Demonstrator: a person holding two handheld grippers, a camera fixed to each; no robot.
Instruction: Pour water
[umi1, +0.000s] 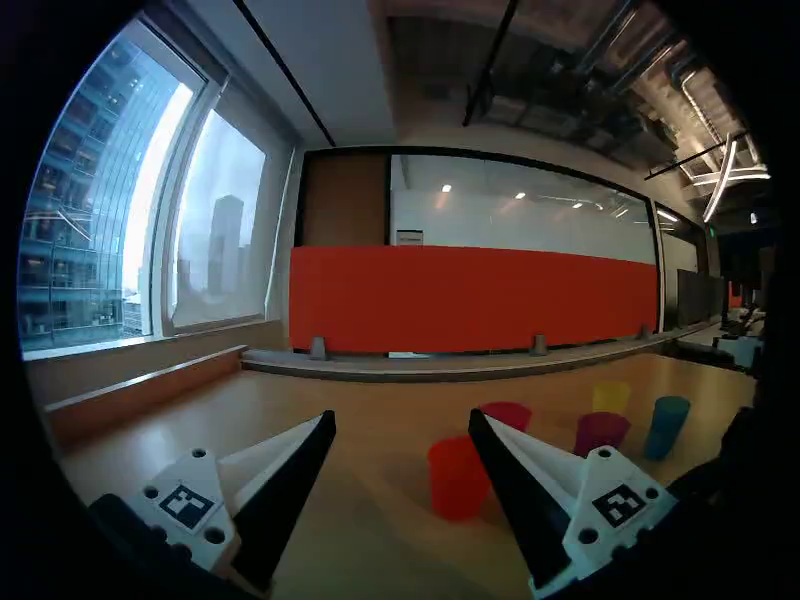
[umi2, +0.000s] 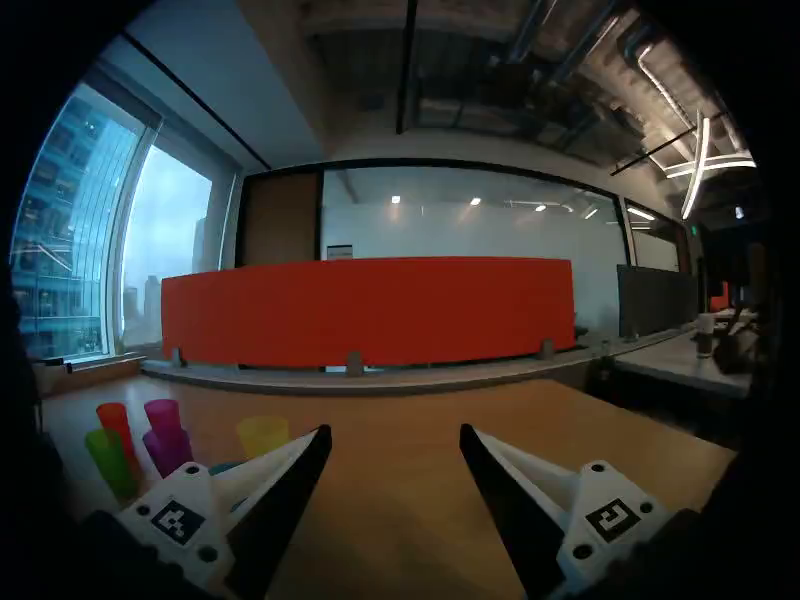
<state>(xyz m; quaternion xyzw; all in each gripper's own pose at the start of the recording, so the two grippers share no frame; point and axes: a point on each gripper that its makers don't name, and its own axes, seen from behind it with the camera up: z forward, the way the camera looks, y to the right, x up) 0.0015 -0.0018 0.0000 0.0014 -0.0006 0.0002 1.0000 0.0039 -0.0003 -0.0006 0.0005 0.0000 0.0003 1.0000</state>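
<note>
Office: red desk divider (umi1: 470, 298), glass-walled mtg room (umi2: 470, 228), high-rise windows (umi1: 215, 235), exposed ceiling w/ strip lights.

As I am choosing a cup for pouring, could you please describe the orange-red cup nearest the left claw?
The orange-red cup looks like translucent plastic, plain and handleless. It stands upright on the wooden table, apart from the other cups, just ahead of the open left claw, whose finger hides its right edge. Contents cannot be told.

Both views sit low over the table (umi1: 380, 420), facing the same orange partition (umi1: 470, 300) and cups (umi1: 458, 478).
</note>
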